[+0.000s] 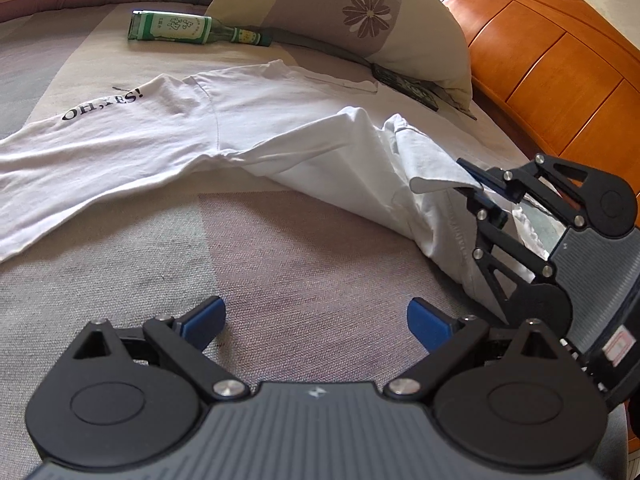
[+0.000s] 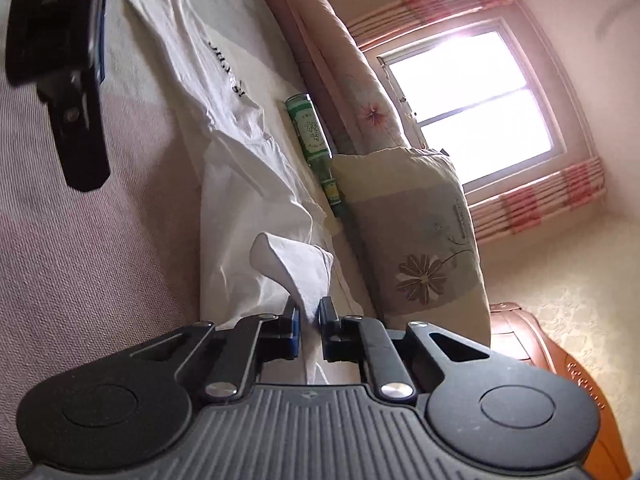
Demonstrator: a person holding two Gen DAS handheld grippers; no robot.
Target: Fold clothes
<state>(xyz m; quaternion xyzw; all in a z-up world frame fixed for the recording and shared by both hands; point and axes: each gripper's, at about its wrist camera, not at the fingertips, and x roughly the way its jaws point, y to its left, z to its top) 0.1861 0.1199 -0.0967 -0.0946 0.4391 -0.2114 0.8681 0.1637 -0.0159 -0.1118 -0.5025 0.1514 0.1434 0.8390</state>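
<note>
On a bed (image 1: pixel 280 248) with a grey and mauve cover, my right gripper (image 2: pixel 309 320) pinches a raised fold of a white T-shirt (image 1: pixel 248 120), its jaws narrowed on the cloth so that a small flap stands up just beyond the blue pads (image 2: pixel 295 330). From my left wrist view the same gripper sits at the right edge, lifting that end of the shirt off the cover into a tented ridge, while the rest of the garment lies flat and stretches away to the left, the black lettering "OH,YES!" (image 1: pixel 102 106) face up. My left gripper (image 1: pixel 316 320) hangs over bare bed cover, jaws spread wide and holding nothing; the shirt lies ahead of them and to their right, well apart from either blue pad. Beyond the shirt a green glass bottle (image 1: pixel 192 30) lies on its side, its neck toward a flower-print pillow (image 1: pixel 360 16) that leans on the orange wooden headboard (image 1: pixel 560 64). A dark flat object, too small to identify, rests beside the pillow. A bright window (image 2: pixel 476 104) with pink striped curtains fills the right wrist view's background
</note>
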